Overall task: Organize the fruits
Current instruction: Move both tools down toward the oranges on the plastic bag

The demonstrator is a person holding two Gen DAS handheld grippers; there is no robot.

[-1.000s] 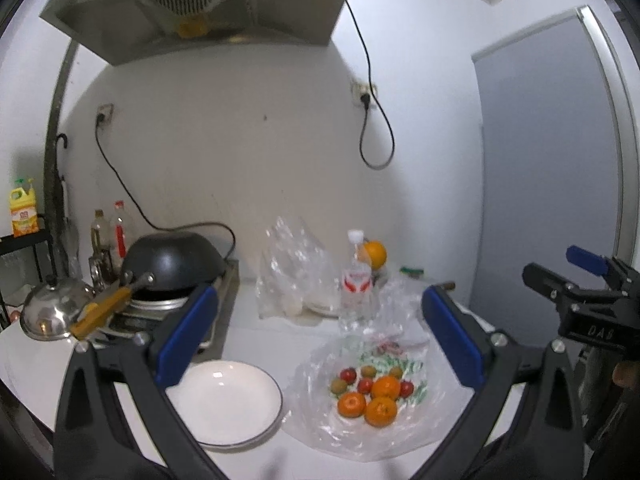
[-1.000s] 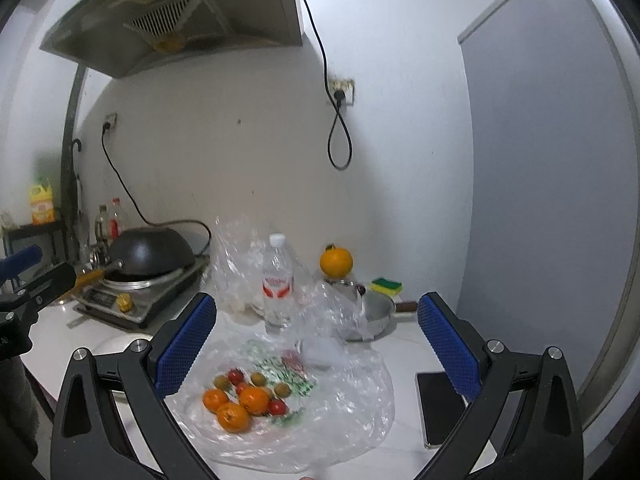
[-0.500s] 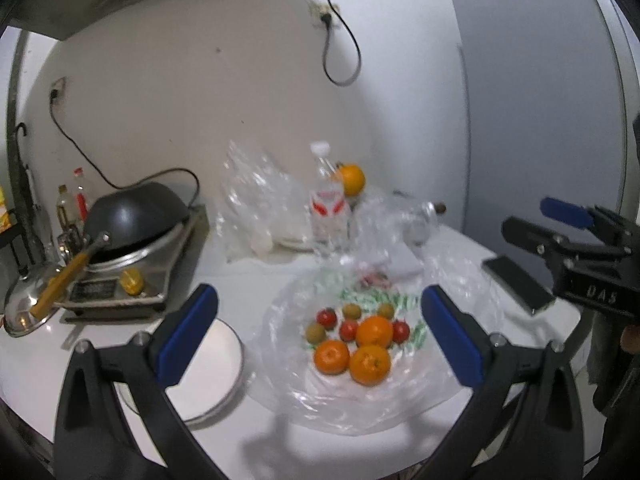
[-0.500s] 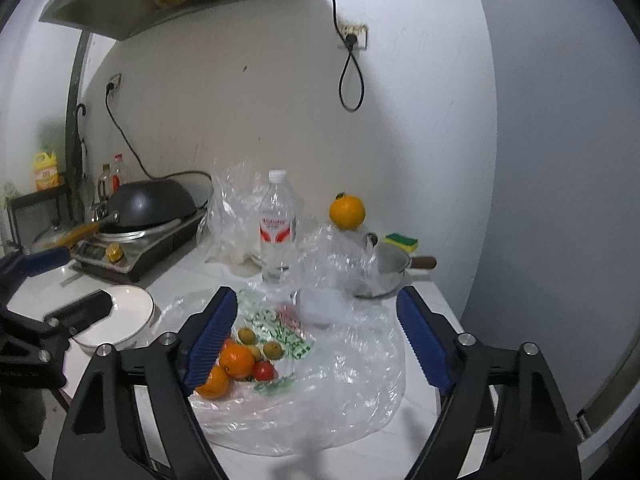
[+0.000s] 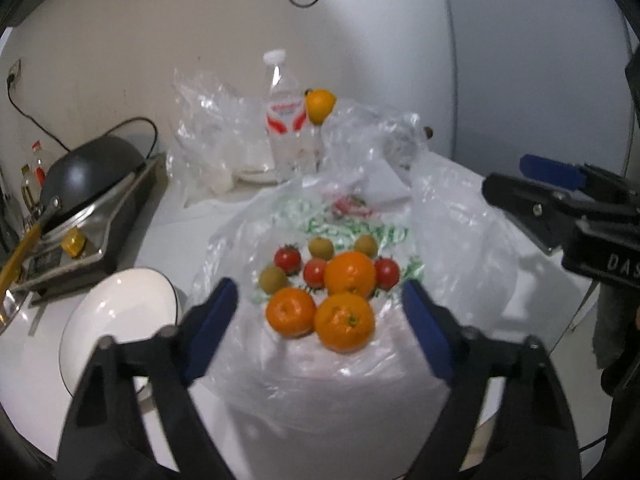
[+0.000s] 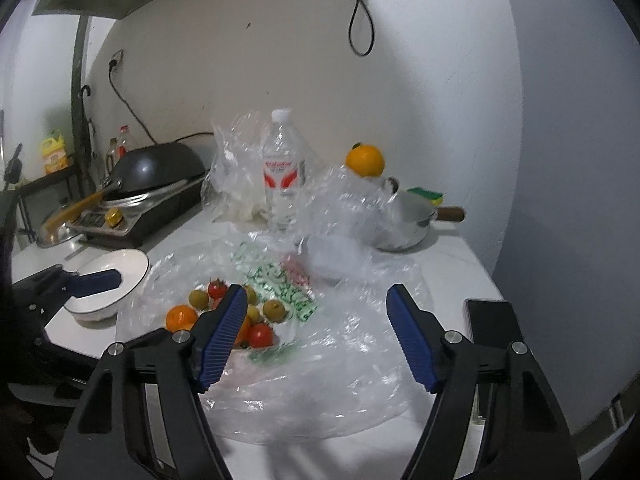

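A flat clear plastic bag (image 5: 452, 240) lies on the white counter with a pile of fruit on it: three oranges (image 5: 344, 322), small red tomatoes (image 5: 287, 258) and small green fruits (image 5: 273, 279). My left gripper (image 5: 320, 332) is open, hovering just above and in front of the oranges. My right gripper (image 6: 316, 336) is open over the bag (image 6: 340, 352), right of the fruit (image 6: 260, 334). An empty white plate (image 5: 116, 320) sits left of the bag and also shows in the right wrist view (image 6: 110, 280).
A water bottle (image 6: 282, 172), crumpled bags (image 6: 232, 176), a lone orange (image 6: 365, 160) and a steel pot (image 6: 404, 220) stand behind. An induction cooker with a black wok (image 6: 160, 168) is at back left. A phone (image 6: 494, 320) lies at the right edge.
Both grippers have tilted down and moved closer to the fruit pile. The left gripper's jaws have narrowed somewhat but stay open. Nothing was picked up.
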